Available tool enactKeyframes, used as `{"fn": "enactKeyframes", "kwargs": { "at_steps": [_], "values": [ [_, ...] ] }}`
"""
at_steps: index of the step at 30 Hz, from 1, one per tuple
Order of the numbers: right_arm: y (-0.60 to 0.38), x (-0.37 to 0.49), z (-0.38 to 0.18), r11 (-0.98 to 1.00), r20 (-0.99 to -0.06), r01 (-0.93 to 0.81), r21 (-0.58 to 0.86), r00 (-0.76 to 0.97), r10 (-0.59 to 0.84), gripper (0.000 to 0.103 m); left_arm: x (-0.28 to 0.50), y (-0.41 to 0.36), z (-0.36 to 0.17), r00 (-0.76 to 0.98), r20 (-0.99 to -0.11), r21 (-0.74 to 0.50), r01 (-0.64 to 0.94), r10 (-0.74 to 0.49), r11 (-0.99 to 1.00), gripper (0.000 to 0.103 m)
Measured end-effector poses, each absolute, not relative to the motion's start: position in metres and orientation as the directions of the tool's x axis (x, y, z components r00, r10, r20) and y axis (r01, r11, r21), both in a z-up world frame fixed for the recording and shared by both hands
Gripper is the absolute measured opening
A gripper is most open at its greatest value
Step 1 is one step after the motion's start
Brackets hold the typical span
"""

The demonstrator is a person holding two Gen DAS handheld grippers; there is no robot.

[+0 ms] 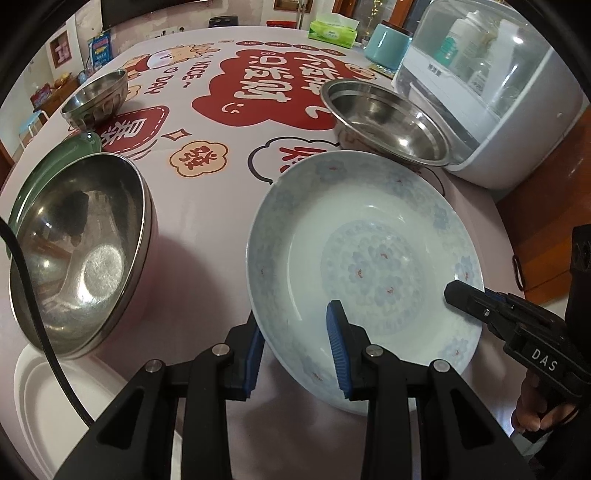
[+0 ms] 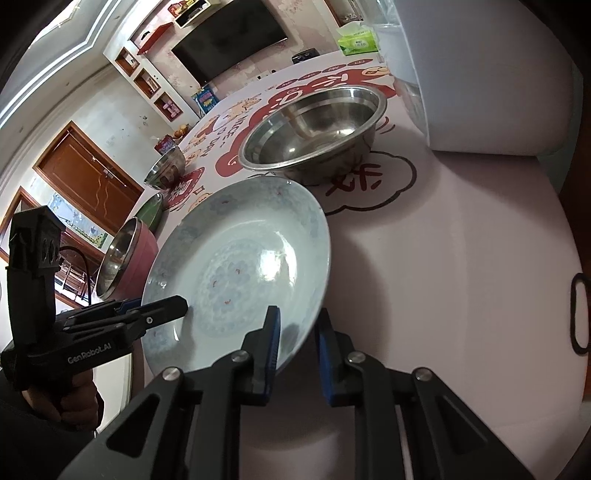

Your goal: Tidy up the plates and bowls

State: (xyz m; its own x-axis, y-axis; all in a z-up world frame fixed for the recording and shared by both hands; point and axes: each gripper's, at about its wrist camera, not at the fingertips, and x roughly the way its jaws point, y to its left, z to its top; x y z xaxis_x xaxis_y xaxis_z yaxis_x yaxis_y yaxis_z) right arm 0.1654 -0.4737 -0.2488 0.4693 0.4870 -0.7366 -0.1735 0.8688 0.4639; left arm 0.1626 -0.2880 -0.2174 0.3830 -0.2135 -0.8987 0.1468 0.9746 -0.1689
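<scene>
A pale blue flowered plate (image 1: 369, 258) is held tilted above the table; it also shows in the right wrist view (image 2: 243, 273). My left gripper (image 1: 295, 350) straddles its near left rim, one pad inside and one under, jaws still somewhat apart. My right gripper (image 2: 295, 350) straddles the near right rim the same way; it also shows in the left wrist view (image 1: 465, 295). A steel basin (image 1: 388, 125) stands behind the plate. A steel bowl with a pink outside (image 1: 77, 251) sits in a green plate (image 1: 48, 166) at left. A small steel bowl (image 1: 96, 96) stands far left.
A white appliance with a clear lid (image 1: 498, 92) stands at the right table edge. A tissue box (image 1: 332, 33) and a teal canister (image 1: 388, 44) stand at the back. A white tray (image 1: 40, 398) lies near left. The tablecloth (image 1: 207, 229) is pink with red prints.
</scene>
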Motion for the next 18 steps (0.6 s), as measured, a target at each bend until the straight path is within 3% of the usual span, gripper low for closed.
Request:
{"fn": "enactKeyframes", "kwargs": {
  "at_steps": [18],
  "values": [
    [-0.465,0.138,-0.221,0.852,-0.7,-0.228,0.472,0.491,0.519,0.018,0.124,-0.273,-0.181,0.456,-0.861,-0.169,0.166,-0.227,0.972,0.031]
  ]
}}
